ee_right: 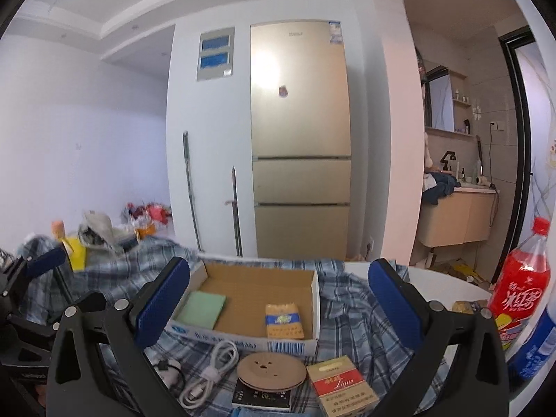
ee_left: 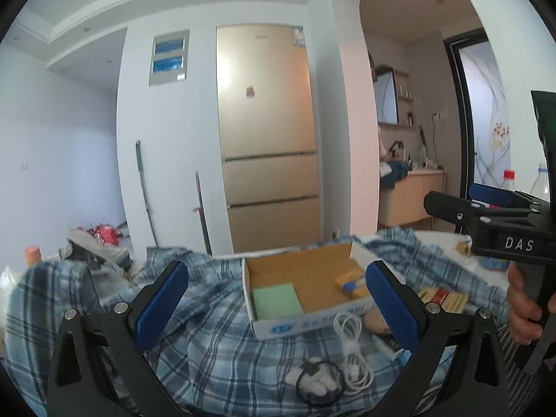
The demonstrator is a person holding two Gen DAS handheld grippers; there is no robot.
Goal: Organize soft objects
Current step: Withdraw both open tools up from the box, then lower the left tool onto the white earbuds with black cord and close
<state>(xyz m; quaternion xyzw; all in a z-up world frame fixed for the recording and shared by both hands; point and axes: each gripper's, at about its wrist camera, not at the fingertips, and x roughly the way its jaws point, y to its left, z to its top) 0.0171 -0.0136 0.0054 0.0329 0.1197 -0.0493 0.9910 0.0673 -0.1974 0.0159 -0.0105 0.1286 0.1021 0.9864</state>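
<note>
An open cardboard box (ee_left: pixel 314 299) (ee_right: pixel 208 332) sits on a blue plaid cloth (ee_left: pixel 215 351) (ee_right: pixel 351 316). Inside lie a green sponge (ee_left: pixel 276 300) (ee_right: pixel 203 309) and a yellow tissue packet (ee_left: pixel 351 281) (ee_right: pixel 283 319). My left gripper (ee_left: pixel 278 299) is open and empty, hovering in front of the box. My right gripper (ee_right: pixel 278 295) is open and empty, also above the box's front; it shows at the right of the left wrist view (ee_left: pixel 448 201). A white cable (ee_left: pixel 352 351) (ee_right: pixel 212 371) and a small white and black item (ee_left: pixel 316 378) lie in front of the box.
A round brown disc (ee_right: pixel 271 370) on a black case and a red cigarette pack (ee_right: pixel 342 391) lie near the box front. A red soda bottle (ee_right: pixel 521 285) and a blue-labelled bottle (ee_right: pixel 535 344) stand at the right. A gold fridge (ee_right: pixel 300 139) stands behind.
</note>
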